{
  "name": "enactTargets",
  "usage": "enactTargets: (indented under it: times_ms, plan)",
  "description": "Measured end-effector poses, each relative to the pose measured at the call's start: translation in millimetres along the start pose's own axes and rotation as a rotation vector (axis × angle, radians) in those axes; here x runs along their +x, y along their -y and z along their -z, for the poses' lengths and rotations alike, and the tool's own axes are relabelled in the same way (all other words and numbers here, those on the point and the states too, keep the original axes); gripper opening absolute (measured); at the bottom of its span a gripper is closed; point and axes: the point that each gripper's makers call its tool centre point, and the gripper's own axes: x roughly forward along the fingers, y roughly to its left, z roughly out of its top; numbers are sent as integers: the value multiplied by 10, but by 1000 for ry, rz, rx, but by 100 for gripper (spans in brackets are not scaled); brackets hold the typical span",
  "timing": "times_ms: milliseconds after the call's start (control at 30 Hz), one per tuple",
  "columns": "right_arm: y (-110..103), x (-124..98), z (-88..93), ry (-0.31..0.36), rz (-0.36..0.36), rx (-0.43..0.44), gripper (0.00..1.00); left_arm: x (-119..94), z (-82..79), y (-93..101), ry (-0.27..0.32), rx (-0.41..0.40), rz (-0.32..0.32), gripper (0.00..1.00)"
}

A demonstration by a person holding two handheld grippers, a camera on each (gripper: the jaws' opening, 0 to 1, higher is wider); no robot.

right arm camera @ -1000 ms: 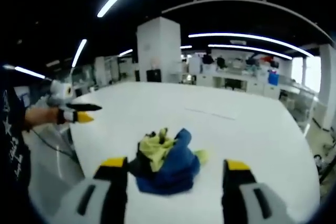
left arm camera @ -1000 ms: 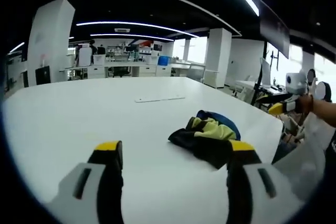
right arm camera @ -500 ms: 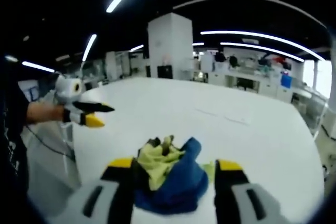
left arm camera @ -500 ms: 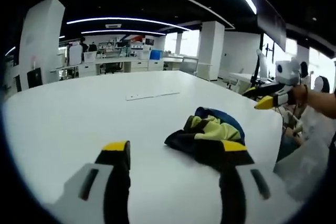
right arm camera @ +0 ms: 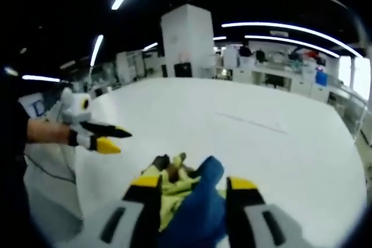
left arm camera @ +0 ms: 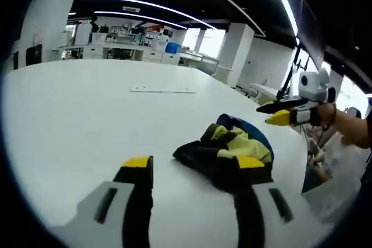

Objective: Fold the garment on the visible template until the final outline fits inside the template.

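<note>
A crumpled blue, yellow and black garment (left arm camera: 232, 149) is lying on the white table (left arm camera: 70, 114), a thin flat strip (left arm camera: 161, 90) lying farther off.

Clearance, white table (left arm camera: 70, 114)
Bare top all round crumpled garment (left arm camera: 232, 146); flat strip (left arm camera: 163, 90) lies well beyond it; no other obstacle.

Soft crumpled cloth garment (left arm camera: 232, 150) on smooth, slightly glossy table (left arm camera: 70, 120)
</note>
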Motion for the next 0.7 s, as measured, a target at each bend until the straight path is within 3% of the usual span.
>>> enactTargets:
  times_ms: [333, 467, 700]
  plan:
    - [143, 373, -29, -30, 1, 32, 34, 370, 78, -86, -13, -80, -25, 48]
    - [187, 478, 20, -56, -8, 50, 33, 485, 166, -112, -32, -232, -4, 46]
    - [238, 659, 181, -143, -23, 78, 25, 620, 321, -157, -96, -265, 8, 43]
